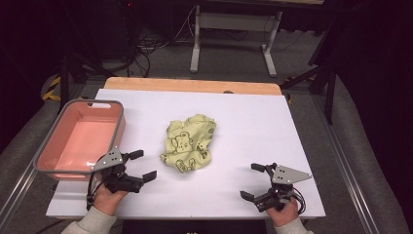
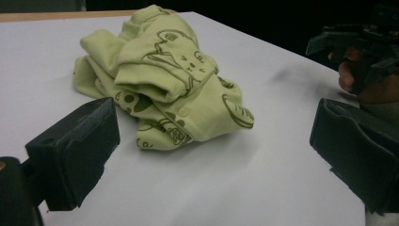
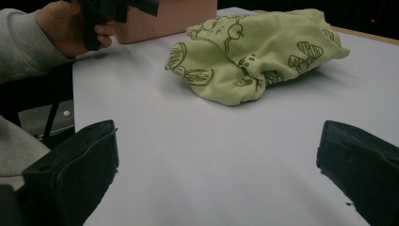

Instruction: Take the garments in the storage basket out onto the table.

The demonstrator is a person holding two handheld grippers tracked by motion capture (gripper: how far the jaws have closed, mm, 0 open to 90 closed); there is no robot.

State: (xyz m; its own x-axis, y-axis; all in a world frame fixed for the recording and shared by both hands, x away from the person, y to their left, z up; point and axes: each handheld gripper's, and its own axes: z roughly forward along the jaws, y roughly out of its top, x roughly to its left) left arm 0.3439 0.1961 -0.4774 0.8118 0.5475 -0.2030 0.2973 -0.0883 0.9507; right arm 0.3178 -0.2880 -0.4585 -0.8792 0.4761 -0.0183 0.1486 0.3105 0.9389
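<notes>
Soft, crumpled pale-green printed cotton garment [image 1: 189, 144] (light, floppy): pinch a raised fold; left tool [image 1: 139, 165] and right tool [image 1: 253, 181] both spread.

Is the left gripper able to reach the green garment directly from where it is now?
Probably yes. The left gripper is open and points toward the crumpled green garment, with bare white table between them. The pink bin stands off to its side.

Garment [image 1: 189, 145] crumpled at mid surface [image 1: 253, 122]. Tub [image 1: 80, 139] at left edge, well left of garment. Left claw [image 1: 142, 165] at near-left, just before tub's near-right corner, near garment. Right claw [image 1: 252, 181] at near-right, well apart from garment.
</notes>
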